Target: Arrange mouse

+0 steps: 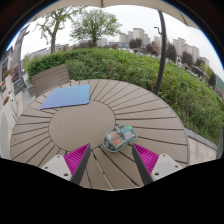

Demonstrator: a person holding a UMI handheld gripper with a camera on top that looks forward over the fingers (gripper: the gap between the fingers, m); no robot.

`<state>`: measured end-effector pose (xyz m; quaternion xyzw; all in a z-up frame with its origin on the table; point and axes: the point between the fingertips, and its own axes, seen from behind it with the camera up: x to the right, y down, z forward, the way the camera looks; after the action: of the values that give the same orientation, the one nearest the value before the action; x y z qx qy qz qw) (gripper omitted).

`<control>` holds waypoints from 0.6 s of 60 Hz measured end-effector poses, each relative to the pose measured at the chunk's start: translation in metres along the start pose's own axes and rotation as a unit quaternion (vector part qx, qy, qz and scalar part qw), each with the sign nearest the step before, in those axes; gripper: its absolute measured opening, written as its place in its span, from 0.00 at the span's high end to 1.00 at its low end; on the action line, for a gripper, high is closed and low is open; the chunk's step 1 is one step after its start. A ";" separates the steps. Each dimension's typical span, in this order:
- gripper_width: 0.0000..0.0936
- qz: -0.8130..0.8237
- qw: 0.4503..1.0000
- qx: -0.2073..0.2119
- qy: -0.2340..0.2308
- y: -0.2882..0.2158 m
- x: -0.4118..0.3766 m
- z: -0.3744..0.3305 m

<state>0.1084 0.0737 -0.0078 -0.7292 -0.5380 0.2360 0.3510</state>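
Observation:
A small grey and teal mouse (120, 138) lies on the round wooden table (70, 125), just ahead of my gripper (112, 158) and slightly toward the right finger. A blue mouse mat (66, 96) lies farther off on the table, beyond the left finger. My gripper is open and empty, its magenta pads (77, 157) spread wide apart, with bare table slats between them. The mouse is not between the fingers; it sits just past their tips.
A wooden bench (50, 78) stands beyond the table near the mat. A green hedge (130, 65) and a thin pole (160, 55) rise behind. The table's curved edge (185, 135) runs close past the right finger.

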 end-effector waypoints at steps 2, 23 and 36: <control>0.08 0.004 1.000 -0.003 0.001 0.000 0.000 0.006; 0.08 -0.005 1.000 0.007 0.003 -0.030 -0.003 0.049; 0.10 -0.012 1.000 0.008 -0.011 -0.041 -0.012 0.063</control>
<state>0.0343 0.0859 -0.0171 -0.7170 -0.5491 0.2437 0.3536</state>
